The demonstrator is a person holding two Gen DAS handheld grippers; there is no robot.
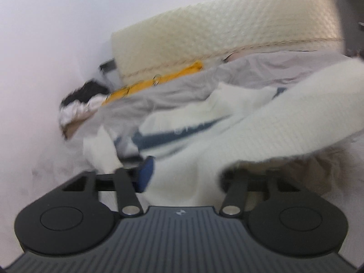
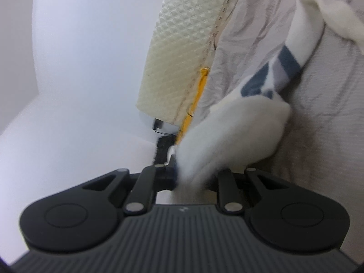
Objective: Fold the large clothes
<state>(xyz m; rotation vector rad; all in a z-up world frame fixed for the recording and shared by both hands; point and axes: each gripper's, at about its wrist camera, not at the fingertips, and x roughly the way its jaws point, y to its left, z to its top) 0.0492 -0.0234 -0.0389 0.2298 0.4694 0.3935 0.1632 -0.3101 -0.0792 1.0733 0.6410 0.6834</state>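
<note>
A white fleece garment with dark blue stripes point(image 1: 273, 122) lies bunched on a grey sheet point(image 1: 182, 91). One thick fold crosses the right of the left wrist view. The cloth fills the gap of my left gripper point(image 1: 184, 177). Its blue left pad point(image 1: 145, 175) sits at the cloth's edge. The right finger is buried, so I cannot see any grip. In the right wrist view my right gripper point(image 2: 191, 177) is shut on a white end of the garment point(image 2: 238, 125), which stretches away over the sheet point(image 2: 318, 113).
A cream quilted mattress point(image 1: 227, 29) stands on edge behind the sheet, with a yellow strip point(image 1: 159, 79) along its base. A dark bundle with white cloth point(image 1: 86, 93) lies by the wall at the left. White wall point(image 2: 79, 68) fills the left side.
</note>
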